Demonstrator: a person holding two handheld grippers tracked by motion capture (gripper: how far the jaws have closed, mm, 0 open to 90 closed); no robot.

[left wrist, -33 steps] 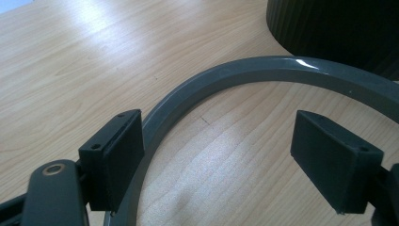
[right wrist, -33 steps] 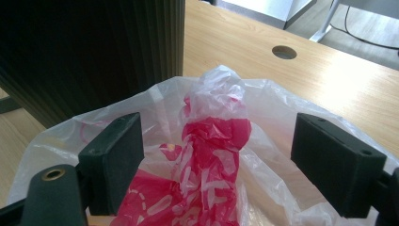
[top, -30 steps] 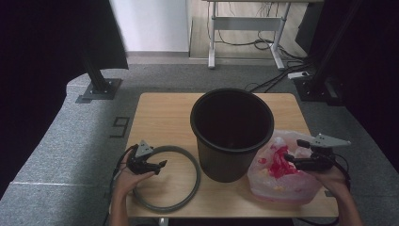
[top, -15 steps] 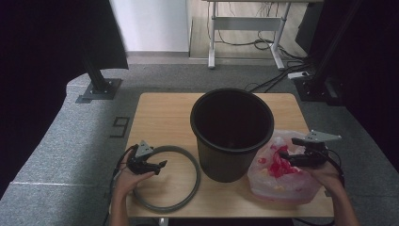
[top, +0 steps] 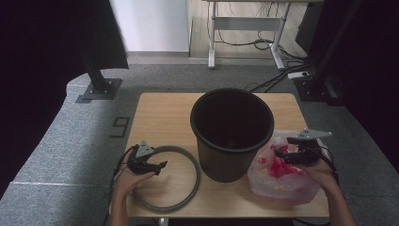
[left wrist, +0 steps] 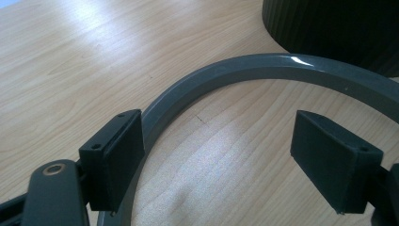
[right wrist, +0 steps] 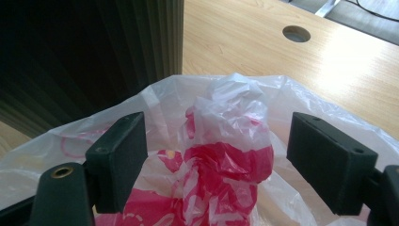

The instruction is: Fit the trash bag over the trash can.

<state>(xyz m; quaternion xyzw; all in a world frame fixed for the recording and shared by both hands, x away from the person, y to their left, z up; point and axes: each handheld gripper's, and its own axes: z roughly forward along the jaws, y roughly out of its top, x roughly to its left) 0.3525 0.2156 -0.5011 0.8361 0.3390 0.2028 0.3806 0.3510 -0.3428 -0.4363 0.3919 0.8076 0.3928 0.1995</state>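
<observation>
high view: left gripper (top: pixel 157 165) over grey ring (top: pixel 188 193) left of black bin (top: pixel 232 136); right gripper (top: pixel 281 153) over plastic bag (top: pixel 277 181) right of bin | left gripper view: jaws apart astride ring (left wrist: pixel 226 75) | right gripper view: jaws apart above bag (right wrist: pixel 226 141) beside bin (right wrist: pixel 84 52)

The right claw (top: pixel 281 153) has apparently edged left over the plastic bag (top: pixel 282 176).

no readable text, labels or numbers
</observation>
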